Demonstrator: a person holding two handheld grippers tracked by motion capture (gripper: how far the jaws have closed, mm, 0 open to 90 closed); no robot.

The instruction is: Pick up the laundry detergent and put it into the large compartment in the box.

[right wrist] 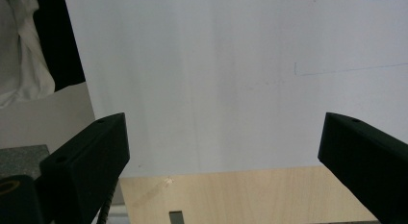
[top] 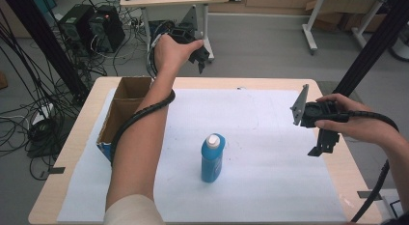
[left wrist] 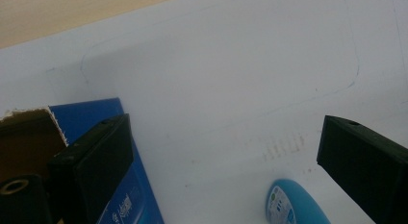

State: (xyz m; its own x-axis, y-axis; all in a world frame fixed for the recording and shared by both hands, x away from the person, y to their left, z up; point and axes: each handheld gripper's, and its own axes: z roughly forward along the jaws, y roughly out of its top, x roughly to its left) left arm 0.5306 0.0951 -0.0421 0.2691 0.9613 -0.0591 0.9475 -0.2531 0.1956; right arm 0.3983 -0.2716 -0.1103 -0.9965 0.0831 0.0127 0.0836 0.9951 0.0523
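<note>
On the white sheet, near its middle: a blue bottle (top: 212, 159) with a white cap lies flat, touching neither gripper.
Bottle axis: its long axis runs roughly toward and away from the person, cap at the far end.
Left gripper (top: 198, 50): held high past the far edge of the table (top: 62, 152), jaws wide apart with nothing between them; in the left gripper view the bottle (left wrist: 294, 205) sits low between the jaws, so the bottle lies back toward the person and below this claw.
Right gripper (top: 324, 144): over the right part of the sheet, jaws wide apart and empty, pointing down; the bottle lies to its left, well apart.
Cardboard box (top: 120, 106): open-topped, at the table's left, beside the left forearm; its blue side shows by the left jaw in the left gripper view.
Nearer hand: by my judgement the right gripper, being lower, though neither is close.
Approach: a grip across the bottle's short width looks easiest.
</note>
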